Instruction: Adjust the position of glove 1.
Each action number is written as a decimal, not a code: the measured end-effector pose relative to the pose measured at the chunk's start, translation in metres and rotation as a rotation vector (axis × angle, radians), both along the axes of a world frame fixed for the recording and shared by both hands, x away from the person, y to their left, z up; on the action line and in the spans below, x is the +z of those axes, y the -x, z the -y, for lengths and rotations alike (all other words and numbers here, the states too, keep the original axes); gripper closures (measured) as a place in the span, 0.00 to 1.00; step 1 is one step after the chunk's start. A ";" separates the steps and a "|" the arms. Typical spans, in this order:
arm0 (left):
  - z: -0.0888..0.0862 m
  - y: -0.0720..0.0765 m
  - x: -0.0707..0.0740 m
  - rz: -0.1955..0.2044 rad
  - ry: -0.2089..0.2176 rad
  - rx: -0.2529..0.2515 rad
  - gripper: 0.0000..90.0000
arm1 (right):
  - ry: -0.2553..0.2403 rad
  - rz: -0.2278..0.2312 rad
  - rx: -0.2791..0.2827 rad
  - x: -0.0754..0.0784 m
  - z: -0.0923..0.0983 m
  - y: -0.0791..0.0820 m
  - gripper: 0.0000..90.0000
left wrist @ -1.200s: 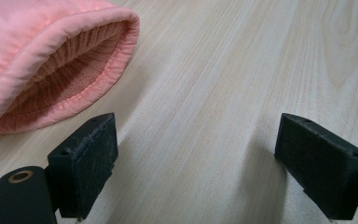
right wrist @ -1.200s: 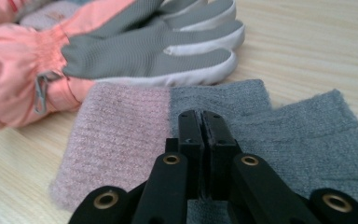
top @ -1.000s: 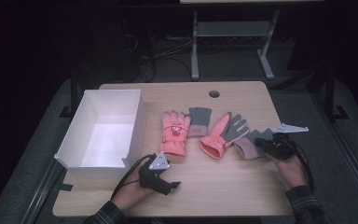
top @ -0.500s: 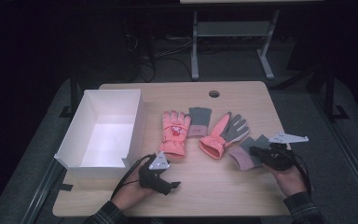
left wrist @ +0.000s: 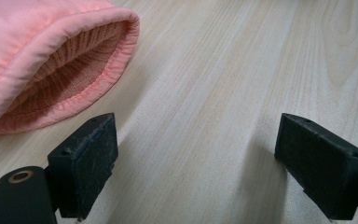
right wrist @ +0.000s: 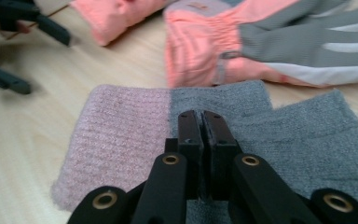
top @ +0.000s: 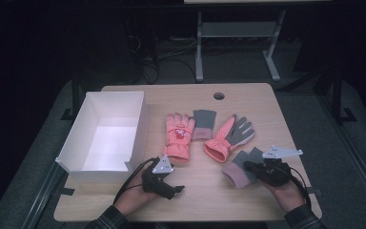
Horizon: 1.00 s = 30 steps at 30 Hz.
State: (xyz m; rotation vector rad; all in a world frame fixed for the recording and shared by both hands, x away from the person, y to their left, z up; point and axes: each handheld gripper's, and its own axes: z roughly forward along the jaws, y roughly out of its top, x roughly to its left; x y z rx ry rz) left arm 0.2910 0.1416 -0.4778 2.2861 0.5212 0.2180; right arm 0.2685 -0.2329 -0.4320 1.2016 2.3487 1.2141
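Two hand-held grippers here: right hand-held gripper (right wrist: 203,122) pinched on the knit glove (top: 242,166), lower right on the surface (top: 267,102); left hand-held gripper (left wrist: 198,161) gapes empty. Thin fold, could slip free or snag the neighbouring coral glove (top: 229,137).

High view overhead, facing forward; 2 gripper views close, sharing knit glove (top: 240,168) (right wrist: 214,140).

A wooden counter (top: 248,95) holds a white box (top: 106,136), two orange gloves, and a grey-pink knit glove (top: 240,167) touched by the right tongs (top: 248,166).
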 end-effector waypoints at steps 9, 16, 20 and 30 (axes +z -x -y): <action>0.000 0.000 0.000 -0.002 -0.002 -0.001 0.14 | 0.008 -0.034 0.090 -0.007 -0.029 0.003 0.96; 0.000 0.000 0.000 0.002 -0.003 -0.002 0.14 | 0.031 -0.057 0.133 -0.013 -0.043 0.005 0.95; 0.000 0.000 0.000 -0.003 -0.003 0.000 0.14 | 0.024 -0.067 0.144 -0.015 -0.047 0.005 0.93; 0.000 0.000 0.000 -0.002 -0.001 0.000 0.14 | 0.048 -0.041 0.141 -0.013 -0.029 0.006 0.97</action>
